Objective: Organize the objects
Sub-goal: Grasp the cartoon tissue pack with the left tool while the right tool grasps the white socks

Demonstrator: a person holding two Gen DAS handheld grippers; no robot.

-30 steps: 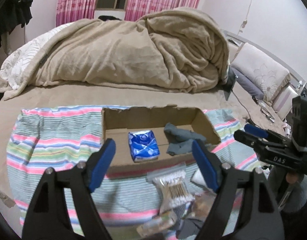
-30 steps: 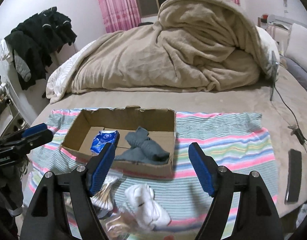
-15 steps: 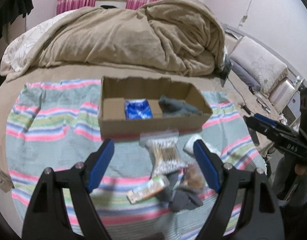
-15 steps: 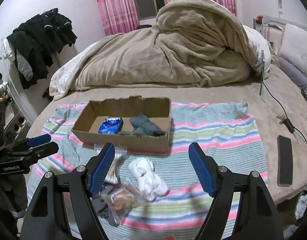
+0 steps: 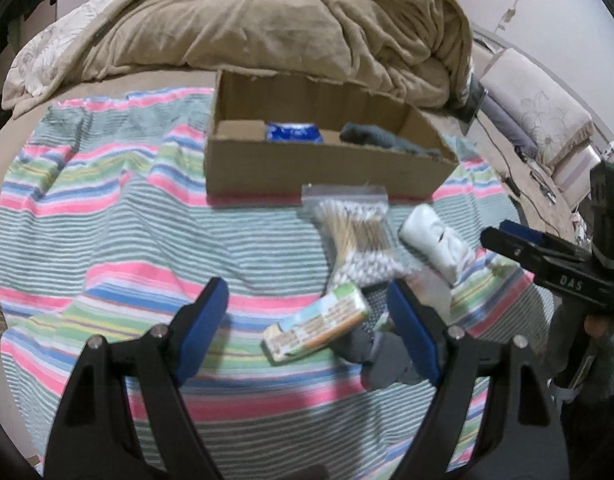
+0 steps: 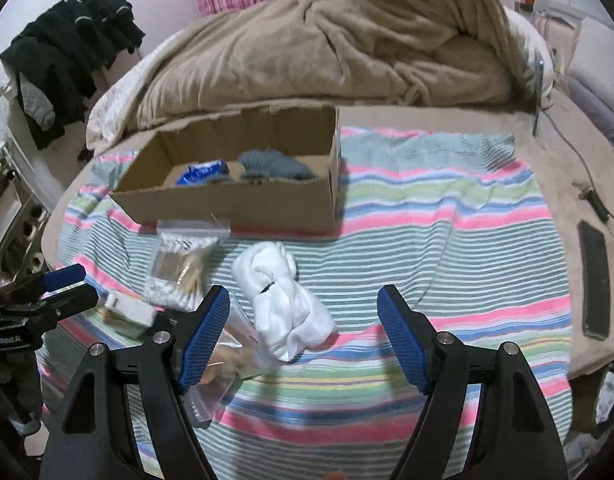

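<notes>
A cardboard box (image 5: 315, 168) (image 6: 235, 204) stands on a striped cloth (image 5: 107, 240) on the bed; a blue packet (image 5: 293, 133) and grey socks (image 5: 371, 138) lie inside. In front of it lie a bag of cotton swabs (image 5: 359, 236) (image 6: 179, 268), white socks (image 5: 435, 240) (image 6: 283, 300), a green-and-orange packet (image 5: 319, 326), a grey item (image 5: 383, 364) and a clear bag of brownish things (image 6: 227, 364). My left gripper (image 5: 307, 328) is open and empty, low over the green-and-orange packet. My right gripper (image 6: 303, 336) is open and empty, just above the white socks.
A heaped beige blanket (image 5: 267, 24) fills the bed behind the box. A black phone (image 6: 595, 280) and a cable (image 6: 579, 168) lie on the right of the bed. Dark clothes (image 6: 67, 68) hang at the left. Pillows (image 5: 539, 112) are at the right.
Both grippers have pulled back from the box and dropped lower toward the loose items in front of it. Both stay open and empty.
</notes>
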